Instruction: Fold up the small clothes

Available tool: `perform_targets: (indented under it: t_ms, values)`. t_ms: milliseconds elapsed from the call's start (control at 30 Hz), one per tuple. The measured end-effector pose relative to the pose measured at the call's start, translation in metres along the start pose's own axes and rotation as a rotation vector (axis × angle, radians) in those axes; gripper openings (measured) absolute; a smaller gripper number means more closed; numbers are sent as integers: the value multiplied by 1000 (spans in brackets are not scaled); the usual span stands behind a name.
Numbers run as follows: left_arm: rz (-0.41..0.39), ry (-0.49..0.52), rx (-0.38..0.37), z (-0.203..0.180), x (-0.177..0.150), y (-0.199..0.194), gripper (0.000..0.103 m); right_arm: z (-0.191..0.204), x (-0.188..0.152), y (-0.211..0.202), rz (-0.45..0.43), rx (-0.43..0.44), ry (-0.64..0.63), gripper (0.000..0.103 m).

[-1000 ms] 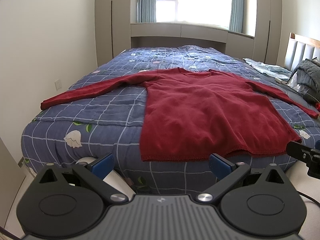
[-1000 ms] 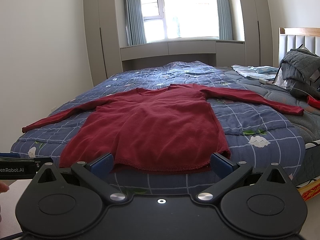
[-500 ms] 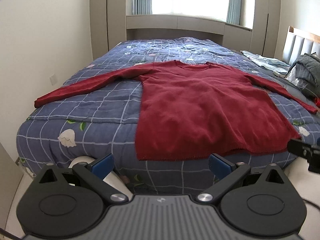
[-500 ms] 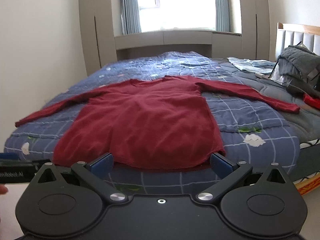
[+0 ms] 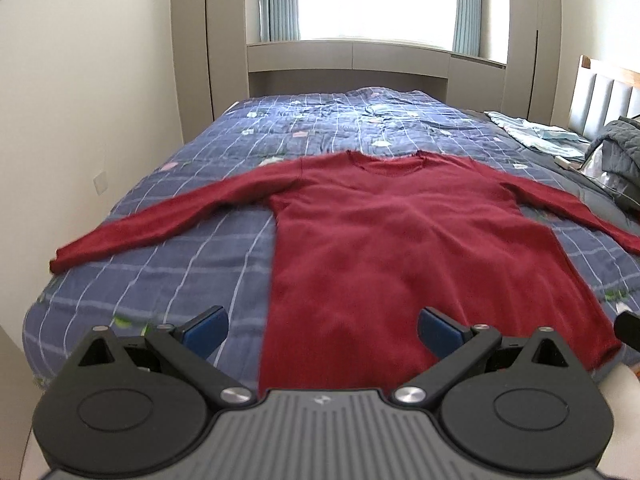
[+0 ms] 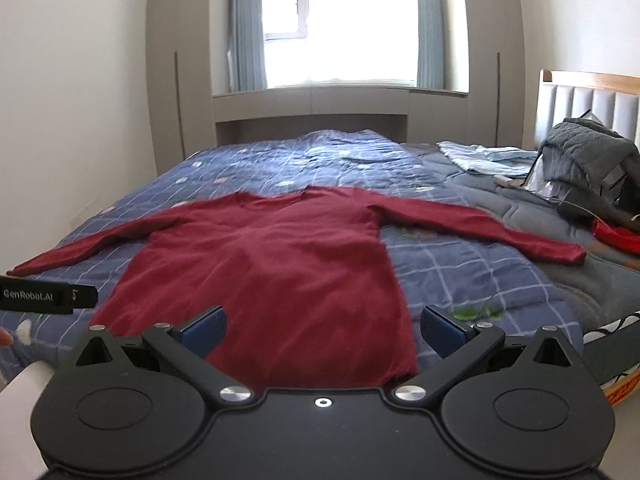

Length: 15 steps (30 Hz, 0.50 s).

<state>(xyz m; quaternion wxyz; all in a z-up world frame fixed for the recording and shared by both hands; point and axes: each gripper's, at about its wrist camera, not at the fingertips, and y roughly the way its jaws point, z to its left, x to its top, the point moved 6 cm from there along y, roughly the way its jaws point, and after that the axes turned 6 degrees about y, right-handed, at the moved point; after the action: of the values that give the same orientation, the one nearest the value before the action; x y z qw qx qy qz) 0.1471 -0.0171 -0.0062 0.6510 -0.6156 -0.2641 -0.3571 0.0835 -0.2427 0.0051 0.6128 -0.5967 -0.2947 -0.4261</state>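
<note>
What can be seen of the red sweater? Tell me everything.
The red sweater is a dark red, soft-looking knit with a round neck and long sleeves. It lies flat on the blue checked quilt, neck toward the window, hem at the near bed edge, both sleeves spread out sideways. Only the quilt touches it; both open grippers are clear of it.

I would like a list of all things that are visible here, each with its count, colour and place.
sweater: one, dark red, spread flat on the bed, sleeves out to both sides
quilt: one, blue with white checks, covering the bed
light cloth: one, pale blue, far right of the bed
grey bedding: one pile, dark grey, by the headboard
red cloth: one, bright red, right edge of the bed
headboard: one, grey padded with wood frame, right
window: one, bright, blue curtains, far wall
left gripper: one, black with blue pads, open
right gripper: one, black with blue pads, open
</note>
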Motion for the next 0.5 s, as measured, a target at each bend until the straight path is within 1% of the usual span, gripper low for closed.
perform_targets:
  t_ms: [267,500]
  values:
    - [5,8,10,-23,46,37,103,-37,20,42,8,-44,62,103]
    - [13,59,-3,-65,83,81,103,-81,38,87,15,-106,121,103]
